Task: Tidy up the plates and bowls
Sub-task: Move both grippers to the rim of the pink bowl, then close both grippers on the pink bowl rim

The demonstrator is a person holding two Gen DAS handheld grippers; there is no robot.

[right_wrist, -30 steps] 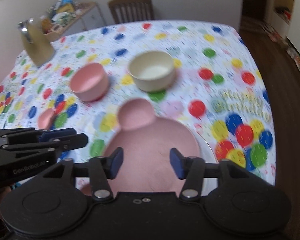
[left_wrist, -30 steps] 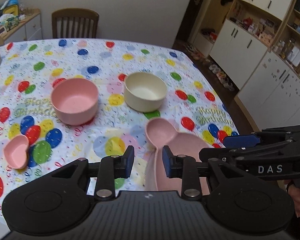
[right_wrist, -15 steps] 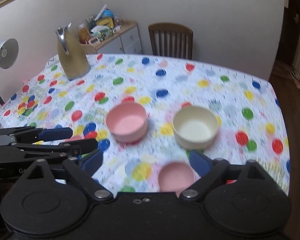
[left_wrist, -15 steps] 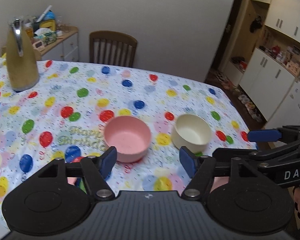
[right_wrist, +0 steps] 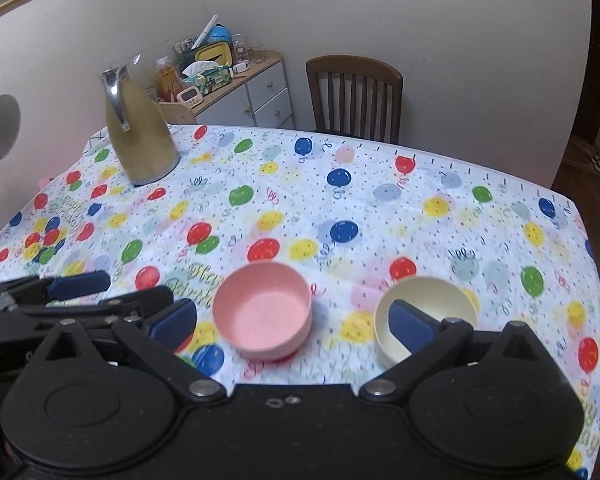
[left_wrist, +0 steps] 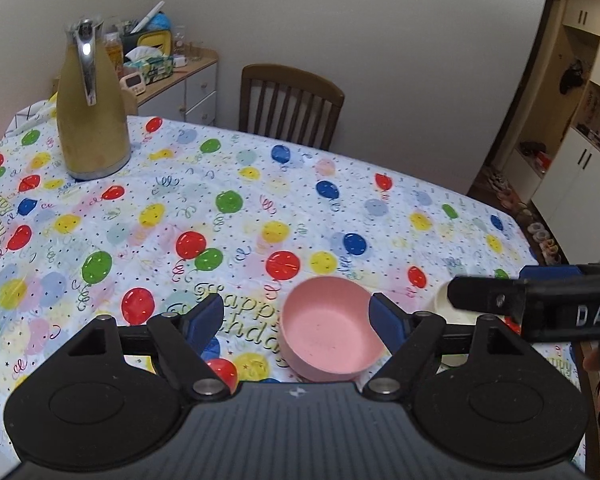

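Both grippers are pulled back from the pink mouse-eared plate, now out of sight. The left gripper (left_wrist: pixel 296 316) opens wide, empty, before the pink bowl (left_wrist: pixel 327 335); the right gripper (right_wrist: pixel 292 320) gapes fully, empty, above it.

The wide middle of the balloon-print tablecloth (right_wrist: pixel 340 208) lies bare, open to passage. Obstacles: a tall yellow thermos jug (right_wrist: pixel 142 136) at the far left corner, and near the front a round pink plastic bowl (right_wrist: pixel 262 312) and a cream plastic bowl (right_wrist: pixel 428 300), apart, cloth showing between them.
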